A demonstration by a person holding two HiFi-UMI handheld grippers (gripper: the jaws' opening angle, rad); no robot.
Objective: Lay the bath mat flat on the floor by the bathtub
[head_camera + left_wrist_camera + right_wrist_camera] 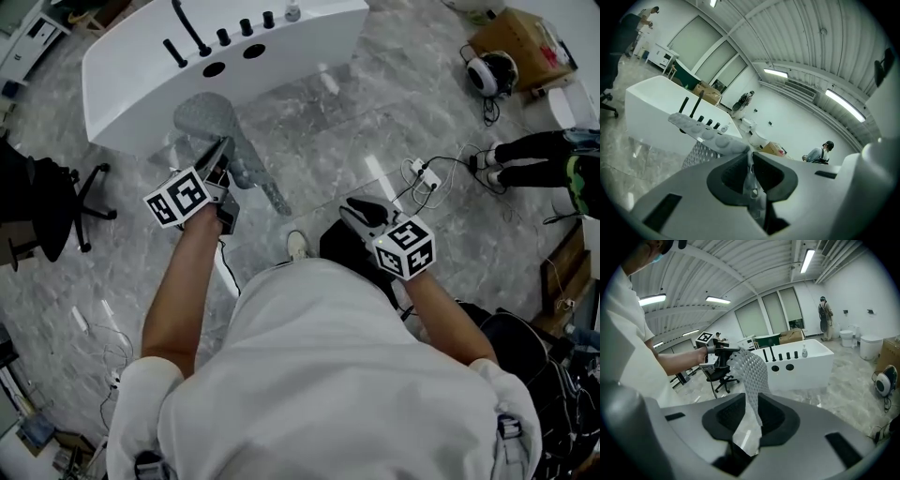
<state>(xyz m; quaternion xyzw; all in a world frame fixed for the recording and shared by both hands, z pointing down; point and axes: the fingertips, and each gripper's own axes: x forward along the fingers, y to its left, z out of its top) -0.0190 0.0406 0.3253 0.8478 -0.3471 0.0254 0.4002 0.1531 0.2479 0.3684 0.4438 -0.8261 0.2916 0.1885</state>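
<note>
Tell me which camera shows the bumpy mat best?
The right gripper view: the bath mat spreads broadside, bumps plain, from its jaws to the left gripper. Head view: a faint grey drape. Left gripper view: an edge-on strip.

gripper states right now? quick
left gripper: jaws shut on the bath mat.
right gripper: jaws shut on the bath mat too.

A big test hall staged as a bathroom: freestanding bathtub (141,56), toilet (869,347), office chair (717,373), cardboard box (516,37), ribbed ceiling (754,263) with strip lights (805,261).
</note>
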